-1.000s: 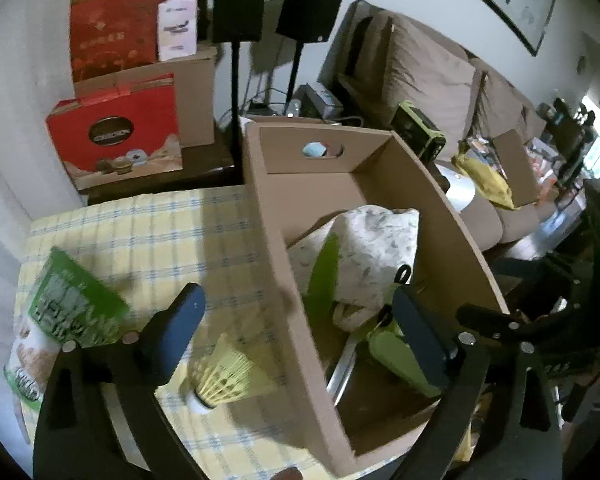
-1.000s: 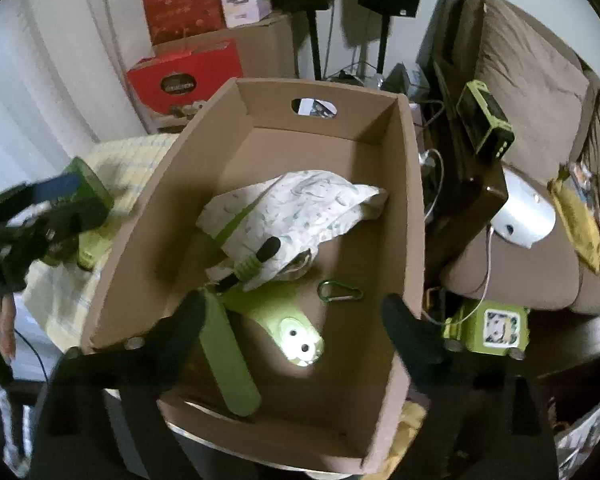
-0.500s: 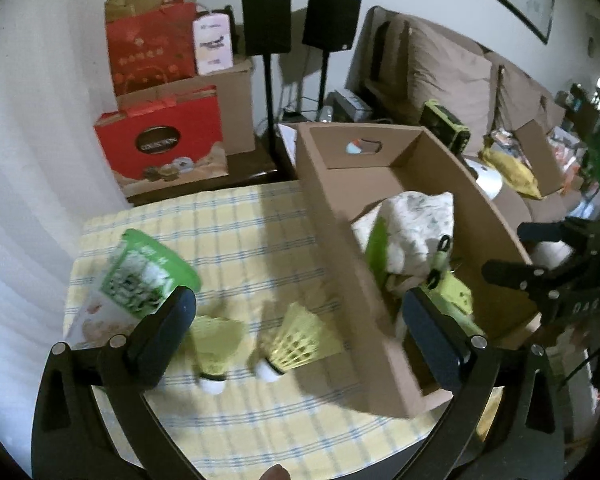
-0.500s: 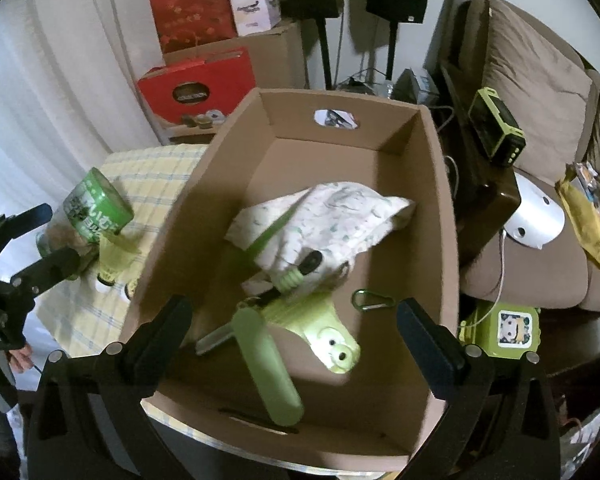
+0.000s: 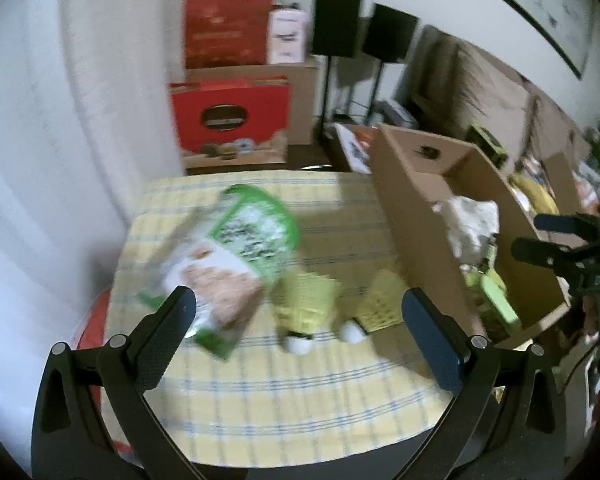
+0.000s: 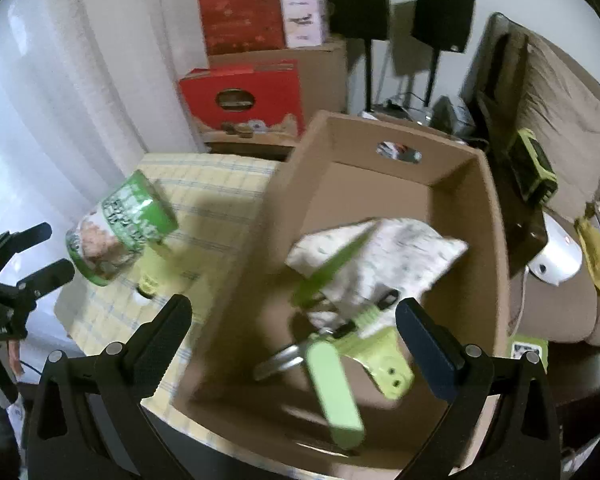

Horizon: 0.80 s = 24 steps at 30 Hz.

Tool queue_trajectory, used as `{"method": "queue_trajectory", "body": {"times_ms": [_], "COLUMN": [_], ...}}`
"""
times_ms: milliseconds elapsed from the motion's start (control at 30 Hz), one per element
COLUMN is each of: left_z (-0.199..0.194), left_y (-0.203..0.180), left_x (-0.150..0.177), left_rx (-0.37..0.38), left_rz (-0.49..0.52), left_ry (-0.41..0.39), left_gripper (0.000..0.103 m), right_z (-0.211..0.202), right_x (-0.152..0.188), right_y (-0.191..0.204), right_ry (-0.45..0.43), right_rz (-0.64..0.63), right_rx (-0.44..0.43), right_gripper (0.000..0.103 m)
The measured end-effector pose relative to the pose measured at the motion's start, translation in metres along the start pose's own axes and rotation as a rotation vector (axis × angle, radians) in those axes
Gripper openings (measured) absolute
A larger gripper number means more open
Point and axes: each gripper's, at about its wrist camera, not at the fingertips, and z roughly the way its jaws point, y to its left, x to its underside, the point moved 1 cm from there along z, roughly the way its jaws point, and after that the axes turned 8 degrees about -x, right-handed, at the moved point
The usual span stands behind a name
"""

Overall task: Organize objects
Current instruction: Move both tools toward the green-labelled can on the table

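A green and white snack bag [image 5: 236, 256] lies on the yellow checked tablecloth [image 5: 292, 396], with two yellow shuttlecocks [image 5: 312, 308] just right of it. My left gripper [image 5: 300, 320] is open and empty above them. The cardboard box [image 6: 496, 256] holds a white patterned cloth [image 6: 384, 252], a green frog-faced tool [image 6: 384, 364] and a pale green handle [image 6: 336, 392]. My right gripper [image 6: 292, 324] is open and empty over the box's near left wall. The bag [image 6: 120, 228] and a shuttlecock [image 6: 148, 280] also show in the right wrist view.
Red gift boxes [image 5: 228, 120] and a brown carton stand behind the table, with two black speakers [image 5: 336, 20] on stands. A brown sofa [image 6: 560, 112] with clutter lies to the right. The other gripper [image 6: 16, 272] shows at the left edge.
My left gripper has swung left, from over the box to over the bag and shuttlecocks. My right gripper has pulled back and left, with more tablecloth now in view.
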Motion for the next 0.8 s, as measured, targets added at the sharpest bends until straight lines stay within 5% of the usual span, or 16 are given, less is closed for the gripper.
{"method": "queue_trajectory", "body": {"times_ms": [400, 800], "left_z": [0.009, 0.029], "left_y": [0.074, 0.096], "left_x": [0.018, 0.03], "left_rx": [-0.05, -0.069], "left_rz": [-0.177, -0.241], "left_ry": [0.027, 0.05], "left_gripper": [0.103, 0.103], "right_z": [0.029, 0.089], "right_x": [-0.041, -0.082], "right_y": [0.057, 0.094], "right_ry": [-0.02, 0.006], "right_rz": [-0.098, -0.154], "right_rx": [-0.089, -0.201], "right_gripper": [0.103, 0.098]}}
